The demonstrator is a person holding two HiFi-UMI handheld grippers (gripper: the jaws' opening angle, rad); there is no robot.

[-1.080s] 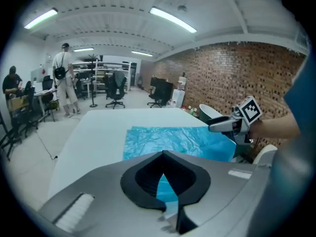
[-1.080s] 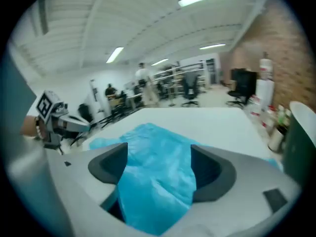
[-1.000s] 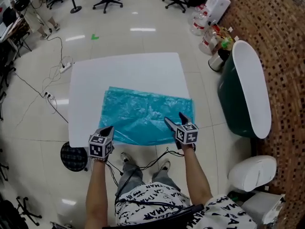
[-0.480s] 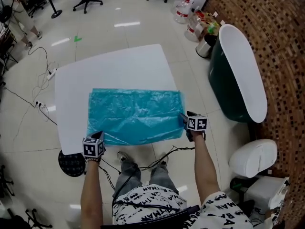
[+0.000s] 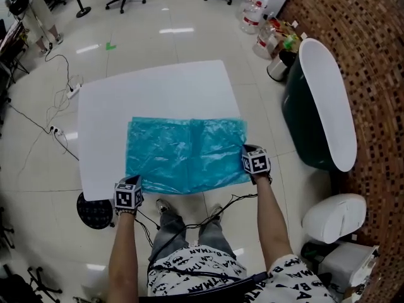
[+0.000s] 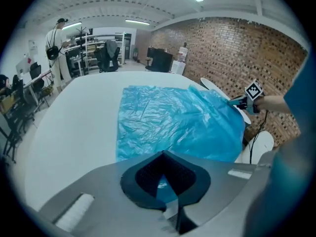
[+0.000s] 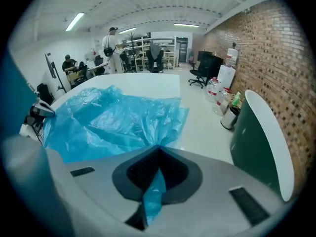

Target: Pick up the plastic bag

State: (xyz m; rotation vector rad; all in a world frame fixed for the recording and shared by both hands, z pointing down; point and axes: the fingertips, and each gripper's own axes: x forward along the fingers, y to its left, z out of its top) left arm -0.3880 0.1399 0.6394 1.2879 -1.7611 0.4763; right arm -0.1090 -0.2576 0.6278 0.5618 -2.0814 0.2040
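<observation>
- Centrally, white table (image 5: 151, 96) on glossy floor (image 5: 189, 17) — brick wall (image 5: 372, 62) at right.
- 2 claws clamped on the plastic bag (image 5: 186, 153) at its near corners — left gripper (image 6: 165, 181), right gripper (image 7: 157, 174).
- Table's underside hidden.

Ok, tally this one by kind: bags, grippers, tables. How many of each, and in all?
bag: 1
grippers: 2, left gripper and right gripper, both shut on the bag
table: 1
total: 4

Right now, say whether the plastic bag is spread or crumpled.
Spread: the plastic bag stretches across the table, corners pinched by left tongs and right tongs.
</observation>
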